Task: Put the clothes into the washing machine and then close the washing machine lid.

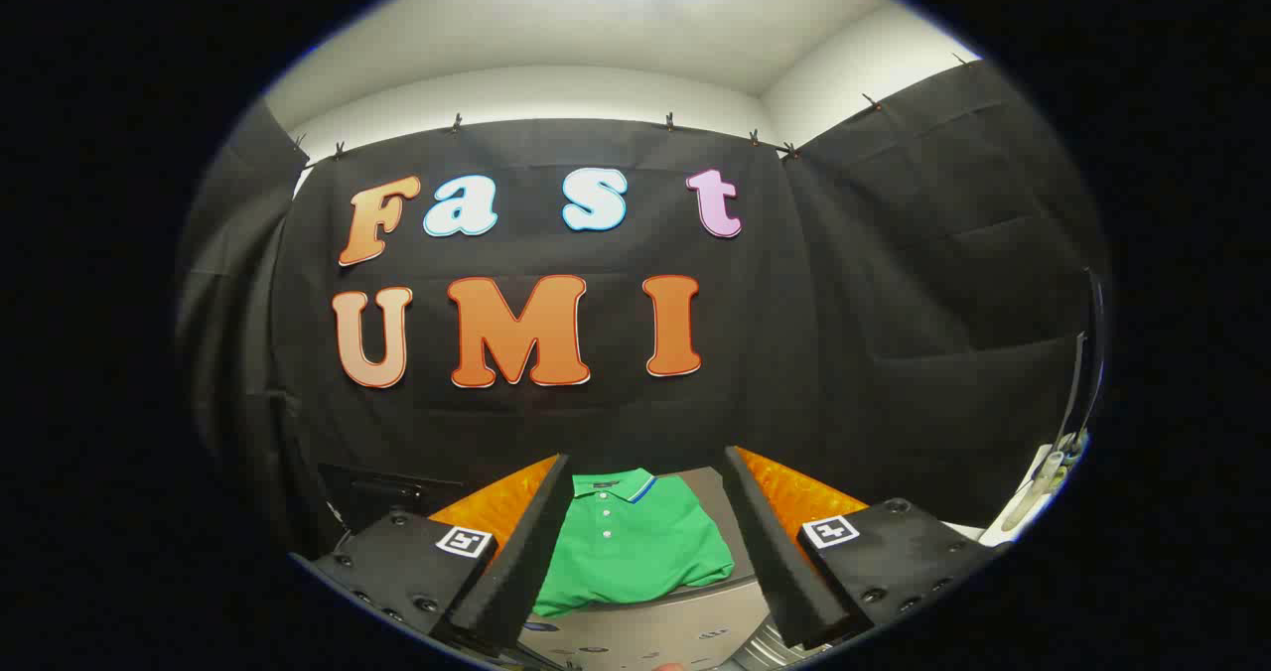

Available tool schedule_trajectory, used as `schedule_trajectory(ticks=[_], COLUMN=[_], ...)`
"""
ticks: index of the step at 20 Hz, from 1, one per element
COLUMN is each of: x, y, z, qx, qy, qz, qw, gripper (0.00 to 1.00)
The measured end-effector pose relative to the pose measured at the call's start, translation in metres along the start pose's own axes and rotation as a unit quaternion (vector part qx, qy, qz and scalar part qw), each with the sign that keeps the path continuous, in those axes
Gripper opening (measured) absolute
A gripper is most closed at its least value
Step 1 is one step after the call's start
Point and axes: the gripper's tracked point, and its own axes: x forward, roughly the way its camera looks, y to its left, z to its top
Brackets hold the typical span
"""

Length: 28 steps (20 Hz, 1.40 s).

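Fingers (556,542) of the gripper (645,552) stood spread apart with nothing clamped between them, each foam pad angled outward, and the green polo shirt (635,547) lay framed in the gap, a little beyond the tips. The shirt was folded flat, collar toward the far edge and button placket facing up, on a grey surface that I judged to be the top of the washing machine (645,631); its near edge ran just below the shirt's hem. That placement probably suited the task: the garment sat squarely in reach, and the wide-open stance looked like readiness to come down on the cloth, though no contact had been made. Whether the lid was up or down could not be told. Square black-and-white markers sat on the gripper's body on either side. Small marks on the machine's front panel were too blurred to read, and no brand showed on the shirt.
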Motion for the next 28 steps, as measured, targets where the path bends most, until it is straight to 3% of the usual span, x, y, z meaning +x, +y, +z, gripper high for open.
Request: schedule_trajectory(ticks=[28], x=[-0.009], y=[0.016], z=[0.012], qx=[-0.002], qy=[-0.007], qz=[0.012], qw=[1.000], gripper=[0.98])
